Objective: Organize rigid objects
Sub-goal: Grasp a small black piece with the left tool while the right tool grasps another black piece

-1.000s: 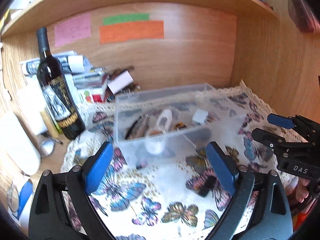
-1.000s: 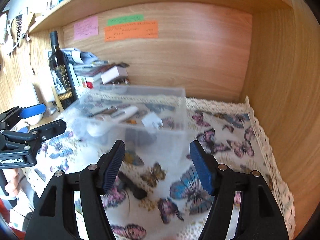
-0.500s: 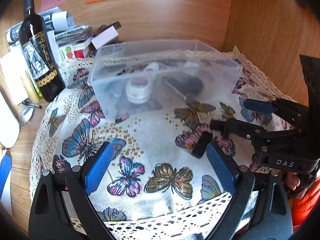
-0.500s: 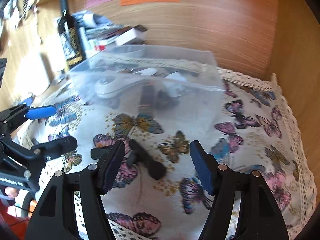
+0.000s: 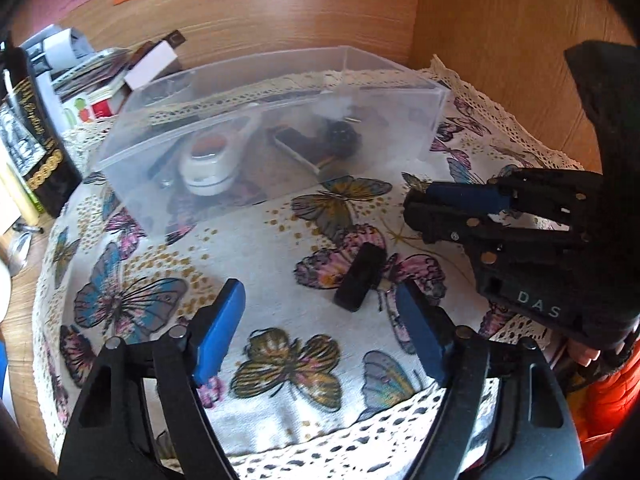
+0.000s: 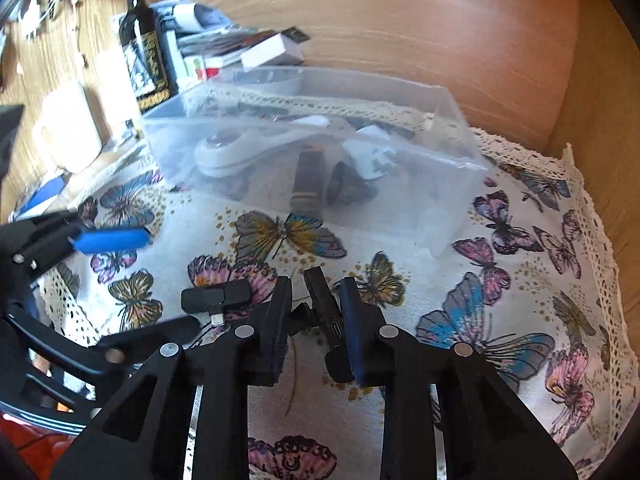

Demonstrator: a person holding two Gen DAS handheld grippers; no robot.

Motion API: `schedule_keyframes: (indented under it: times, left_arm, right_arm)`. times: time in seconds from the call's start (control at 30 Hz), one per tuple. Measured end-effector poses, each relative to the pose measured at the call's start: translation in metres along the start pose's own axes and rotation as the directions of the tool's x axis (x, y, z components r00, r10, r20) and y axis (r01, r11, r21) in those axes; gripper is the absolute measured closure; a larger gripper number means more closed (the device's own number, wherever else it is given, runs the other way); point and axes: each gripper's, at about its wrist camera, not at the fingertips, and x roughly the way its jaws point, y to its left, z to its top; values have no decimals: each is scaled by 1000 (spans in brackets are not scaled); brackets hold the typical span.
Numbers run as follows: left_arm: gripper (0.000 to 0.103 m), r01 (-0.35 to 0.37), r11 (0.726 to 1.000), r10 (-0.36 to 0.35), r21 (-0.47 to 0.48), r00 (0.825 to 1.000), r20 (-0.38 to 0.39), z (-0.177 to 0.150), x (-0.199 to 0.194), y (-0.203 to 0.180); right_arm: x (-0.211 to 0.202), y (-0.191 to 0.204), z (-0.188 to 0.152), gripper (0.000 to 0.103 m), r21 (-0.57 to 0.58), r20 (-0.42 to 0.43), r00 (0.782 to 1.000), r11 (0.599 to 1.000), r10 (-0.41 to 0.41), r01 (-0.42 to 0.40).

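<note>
A clear plastic box stands at the back of the butterfly cloth and holds a white tool, a dark block and other small items. Two small black gadgets lie on the cloth in front of it. My right gripper has closed around the slim black one, which has a port at its near end. The other, a black block with a plug, lies just left of it. My left gripper is open and empty, low over the cloth, near that block. The right gripper also shows in the left wrist view.
A dark wine bottle stands at the left beside stacked papers and boxes. Wooden walls close the back and right. The lace-edged cloth covers the surface. A white mug stands at far left.
Both grippers tilted down and moved toward the cloth. My right gripper went from open to closed around the slim black gadget. My left gripper stayed open.
</note>
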Motion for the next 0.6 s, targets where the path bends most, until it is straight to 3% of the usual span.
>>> schedule_keyframes:
  times: [0.2, 0.33, 0.6]
  left_arm:
    - [49, 14, 999, -13, 29, 1000, -22, 7, 12, -8]
    - [78, 33, 999, -33, 27, 999, -15, 8, 13, -6]
    - [78, 36, 998, -35, -55, 999, 15, 2, -1, 11]
  right_arm:
    - [-16, -12, 3, 80, 52, 56, 998, 999, -11, 8]
    - [-22, -14, 6, 80, 65, 78, 997, 998, -11, 6]
    - [-27, -11, 12, 80, 63, 98, 995, 998, -15, 9]
